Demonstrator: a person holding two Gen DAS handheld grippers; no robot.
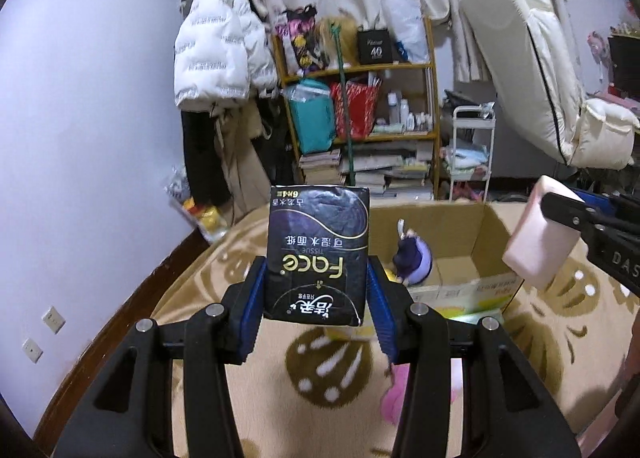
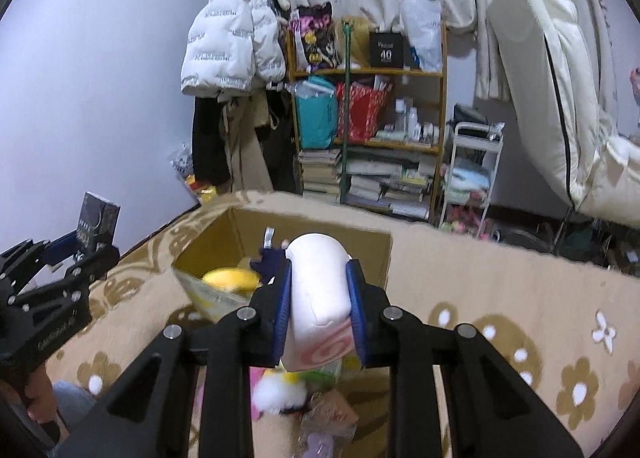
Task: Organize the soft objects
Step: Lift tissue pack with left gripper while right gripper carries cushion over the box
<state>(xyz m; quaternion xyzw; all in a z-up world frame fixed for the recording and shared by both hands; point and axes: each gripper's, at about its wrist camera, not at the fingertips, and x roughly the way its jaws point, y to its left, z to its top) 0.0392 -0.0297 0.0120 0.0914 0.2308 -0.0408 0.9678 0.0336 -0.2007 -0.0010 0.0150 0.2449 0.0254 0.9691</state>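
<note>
Gripping a black glossy tissue pack with gold and white lettering point(image 1: 318, 254), the left hand-held gripper point(image 1: 318, 298) has its blue pads clamped on the pack's two sides; pack stands upright between them, print upside down, top edge slightly crumpled. Pack is held in the air above the beige carpet with brown flower pattern point(image 1: 560, 342), just in front of the open brown cardboard box point(image 1: 492, 234).

Right hand-held gripper point(image 2: 320, 306) is squeezing a soft white and pink rounded block with a pink swirl on its near end point(image 2: 318, 298); blue pads dent its sides, block bulges above them. Held over the near rim of the box. From the left wrist view the same block reads pale pink, oblong, tilted.

Inside the box: a purple plush figure point(image 1: 412, 258) and a yellow soft toy point(image 2: 230, 280), blurred. More soft items lie on the carpet below the right gripper, indistinct.
</note>
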